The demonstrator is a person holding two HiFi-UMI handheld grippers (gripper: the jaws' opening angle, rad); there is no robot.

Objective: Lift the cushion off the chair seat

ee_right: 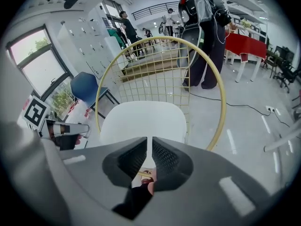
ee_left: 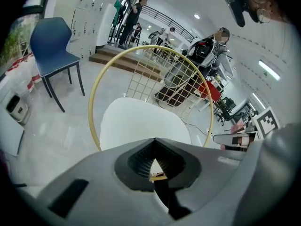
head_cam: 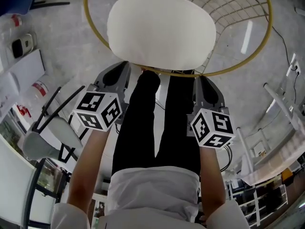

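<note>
Cushion: one, white and rounded, lying on the seat of the one wire chair at the upper centre of the head view. It fills the seat inside the chair's gold hoop, and the gold grid back rises behind it.

Two grippers are at mid-frame, just below the hoop's front edge, each with one marker cube. The left gripper sits left of centre with its jaws closed tip to tip, nothing between them. The right gripper sits right of centre with its jaws a narrow slit apart, also holding nothing. Neither touches the cushion. In both gripper views the cushion lies straight beyond the jaw tips.

Between the grippers stand the person's legs in black trousers, reaching up to the hoop's front rim.

Around: one blue chair at the upper left of the left gripper view, well apart from the wire chair; one grey chair at the lower left of the head view; one red table at the upper right of the right gripper view; a cable on the floor right of the hoop; several people standing in the background.
</note>
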